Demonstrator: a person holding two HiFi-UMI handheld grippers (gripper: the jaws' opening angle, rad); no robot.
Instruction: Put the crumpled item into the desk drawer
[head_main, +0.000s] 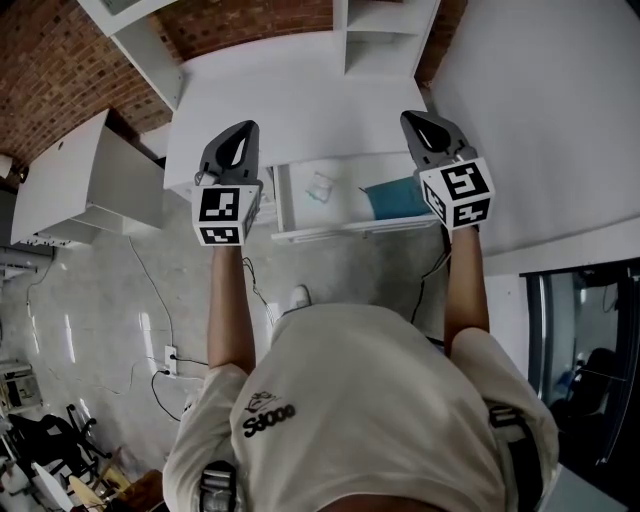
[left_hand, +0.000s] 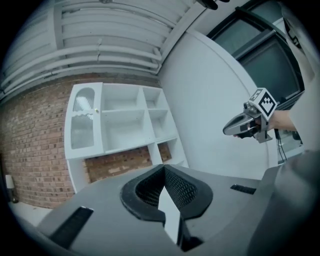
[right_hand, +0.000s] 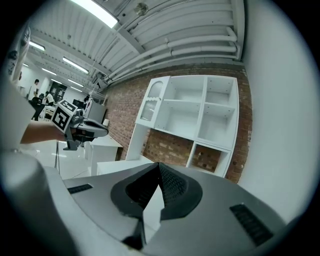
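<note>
The white desk (head_main: 300, 95) has its drawer (head_main: 345, 231) pulled open below its front edge. In the drawer lie a pale crumpled item (head_main: 320, 188) and, to its right, a blue thing (head_main: 397, 198). My left gripper (head_main: 244, 130) is held up over the desk's left front, my right gripper (head_main: 412, 119) over its right front, both well above the drawer. Each is shut with nothing between its jaws, as the left gripper view (left_hand: 163, 168) and the right gripper view (right_hand: 159, 165) show. Both point level at the white shelf unit (left_hand: 120, 120).
A white cabinet (head_main: 80, 180) stands left of the desk against the brick wall (head_main: 50, 70). A white wall (head_main: 540, 110) runs along the right. Cables (head_main: 150, 300) trail over the floor at the left. The person's torso fills the lower head view.
</note>
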